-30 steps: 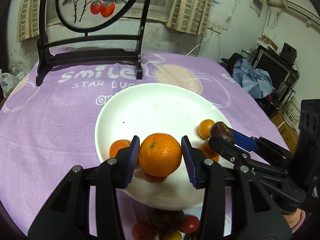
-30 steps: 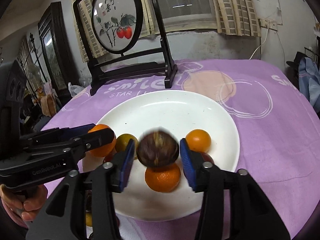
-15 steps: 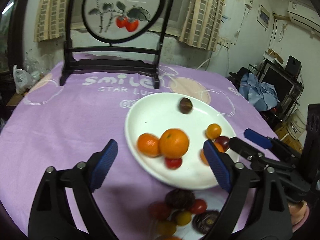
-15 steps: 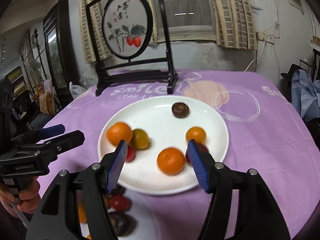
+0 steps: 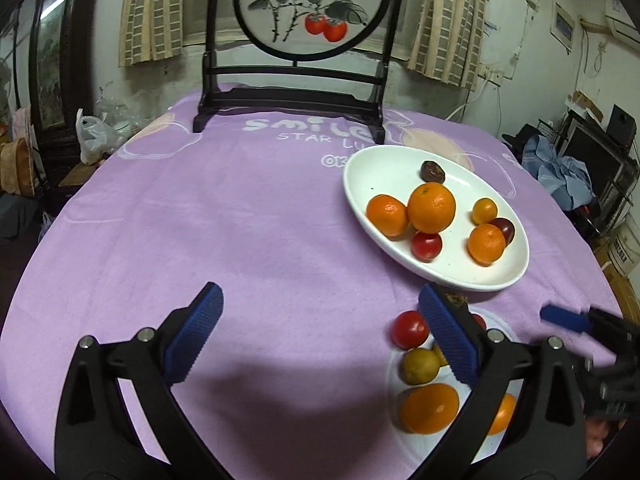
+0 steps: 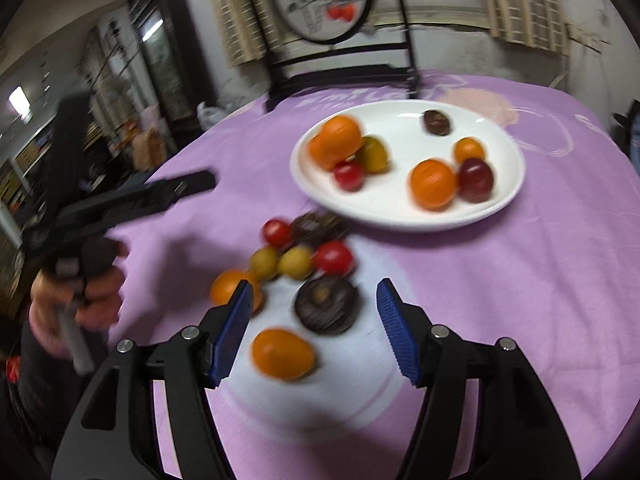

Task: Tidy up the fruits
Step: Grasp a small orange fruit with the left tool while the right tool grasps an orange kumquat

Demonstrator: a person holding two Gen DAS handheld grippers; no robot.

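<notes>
A white plate (image 5: 516,272) holds a big orange (image 5: 432,208), a mandarin (image 5: 387,216), a red tomato (image 5: 427,246), a dark passion fruit (image 5: 433,171) and several more small fruits. My left gripper (image 5: 320,292) hangs over bare purple cloth to the plate's near left. Its jaws are opening wide, with nothing between them. My right gripper (image 6: 314,287) is open above a smaller white plate (image 6: 340,392). A dark round fruit (image 6: 326,308) and an orange one (image 6: 282,354) lie there between its blue pads, untouched. The right wrist view is blurred.
Red tomatoes (image 6: 333,257) and yellow fruits (image 6: 295,263) crowd the small plate's far edge. A black framed persimmon screen (image 5: 298,100) stands at the table's back. A hand (image 6: 80,292) holds the left gripper (image 6: 196,184) at the left. Clutter lines the room's edges.
The left gripper let go of the big orange and the right let go of the passion fruit; both now lie on the plate. Both grippers pulled back, the right over the small plate.
</notes>
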